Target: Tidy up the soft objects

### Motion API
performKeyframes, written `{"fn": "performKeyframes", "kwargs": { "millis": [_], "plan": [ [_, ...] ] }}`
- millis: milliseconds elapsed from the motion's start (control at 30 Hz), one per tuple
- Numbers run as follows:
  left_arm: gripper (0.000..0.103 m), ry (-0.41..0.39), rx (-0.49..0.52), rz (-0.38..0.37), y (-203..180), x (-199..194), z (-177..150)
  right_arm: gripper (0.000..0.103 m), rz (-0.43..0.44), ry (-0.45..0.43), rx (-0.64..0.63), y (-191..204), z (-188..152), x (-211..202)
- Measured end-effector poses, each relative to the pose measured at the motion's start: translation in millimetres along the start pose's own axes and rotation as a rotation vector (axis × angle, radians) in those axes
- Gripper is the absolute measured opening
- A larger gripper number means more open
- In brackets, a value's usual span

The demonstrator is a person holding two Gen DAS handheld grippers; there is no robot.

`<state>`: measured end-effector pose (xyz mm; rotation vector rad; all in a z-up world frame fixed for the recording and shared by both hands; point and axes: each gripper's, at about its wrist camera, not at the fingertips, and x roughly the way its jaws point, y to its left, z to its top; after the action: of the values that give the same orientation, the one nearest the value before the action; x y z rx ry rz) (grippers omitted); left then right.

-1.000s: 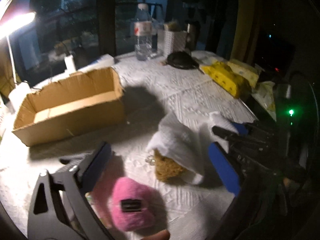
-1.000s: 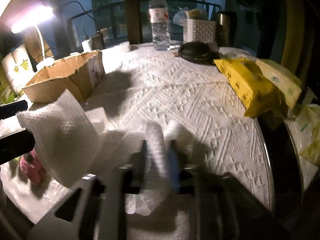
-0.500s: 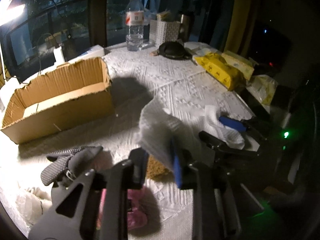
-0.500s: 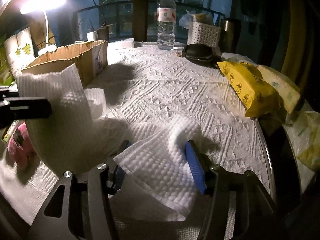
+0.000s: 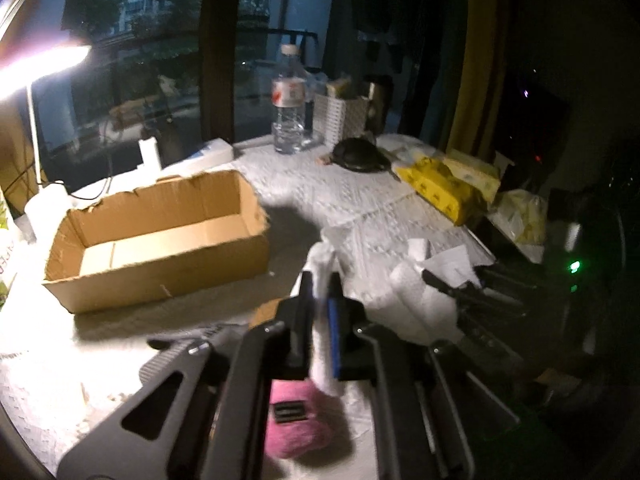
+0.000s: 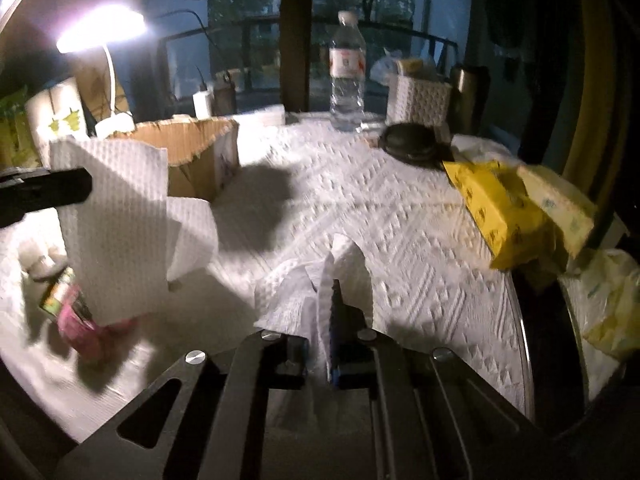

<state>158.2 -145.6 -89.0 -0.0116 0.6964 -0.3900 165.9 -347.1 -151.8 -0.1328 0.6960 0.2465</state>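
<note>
A white paper towel (image 6: 116, 216) hangs stretched between both grippers above the table. My left gripper (image 5: 320, 292) is shut on one end of the towel (image 5: 322, 264); it shows in the right wrist view as a dark bar (image 6: 44, 192) at the left. My right gripper (image 6: 326, 292) is shut on the other end (image 6: 304, 292); it shows in the left wrist view (image 5: 460, 292) at the right. A pink fuzzy object (image 5: 298, 416) lies on the table under the left gripper, and also shows in the right wrist view (image 6: 80, 320). An open cardboard box (image 5: 156, 236) stands to the left.
A dark glove (image 5: 192, 344) lies near the pink object. At the back stand a water bottle (image 6: 347, 80), a white basket (image 6: 418, 98) and a dark round case (image 6: 410, 146). Yellow tissue packs (image 6: 504, 208) lie at the right edge. A lamp (image 6: 100, 28) shines at back left.
Both grippers have closed on the paper towel and lifted it off the brown object and the table. The right jaws were open half a second ago and are now shut.
</note>
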Motion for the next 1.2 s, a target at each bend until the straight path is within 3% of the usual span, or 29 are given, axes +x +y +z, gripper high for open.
{"fn": "performKeyframes", "kwargs": {
  "millis": [600, 1200],
  "plan": [
    [0.002, -0.132, -0.041, 0.042, 58.2, -57.7, 15.9, 0.008, 0.067, -0.147, -0.056, 49.6, 62.5, -33.2],
    [0.002, -0.252, -0.076, 0.097, 108.6, -87.5, 46.7, 0.008, 0.144, -0.195, -0.127, 97.8, 112.8, -12.7]
  ]
}}
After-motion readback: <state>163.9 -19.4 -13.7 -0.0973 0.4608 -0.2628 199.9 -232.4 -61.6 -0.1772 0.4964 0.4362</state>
